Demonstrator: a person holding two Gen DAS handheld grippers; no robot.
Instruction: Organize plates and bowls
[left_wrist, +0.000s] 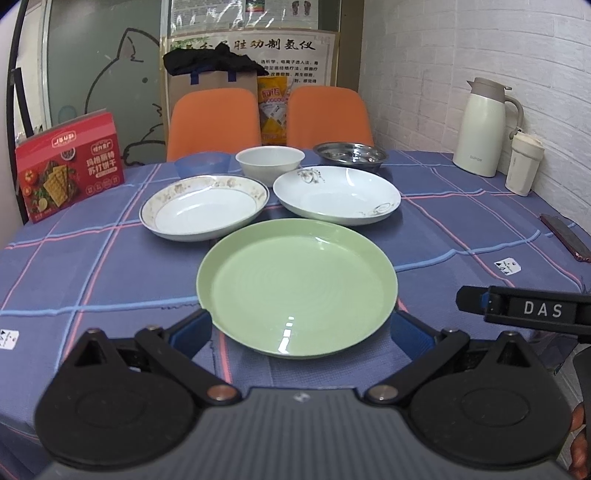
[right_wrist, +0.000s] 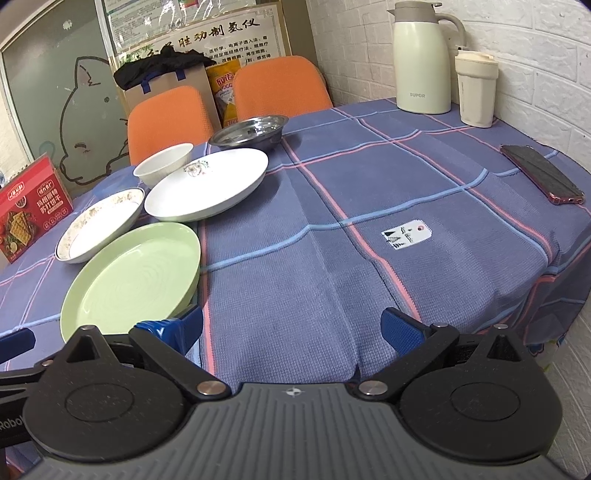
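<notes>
— Left wrist view: my left claw (left_wrist: 301, 325) is spread wide, one finger on each side of the green plate (left_wrist: 297, 286), which lies flat on the tablecloth (left_wrist: 92, 277) at the near edge. I can't tell whether either finger touches the rim.

— And your right claw (right_wrist: 291, 325)?

— Apart too, holding nothing, over bare cloth just beside that plate.

— What could go wrong?

— I judge the rim is low and glossy, so if I close on it flat, my fingers may slide and skid the plate toward the rimmed plate (left_wrist: 204, 206) or the flowered plate (left_wrist: 338, 194), both just behind it. The cloth could also bunch up and drag with it.

— Count the dishes.

— Three plates: green, rimmed, flowered. Three bowls behind them: a blue bowl (left_wrist: 202, 164), a white bowl (left_wrist: 269, 159), a steel bowl (left_wrist: 350, 154). Nothing is stacked yet — the sorting looks barely begun.
</notes>
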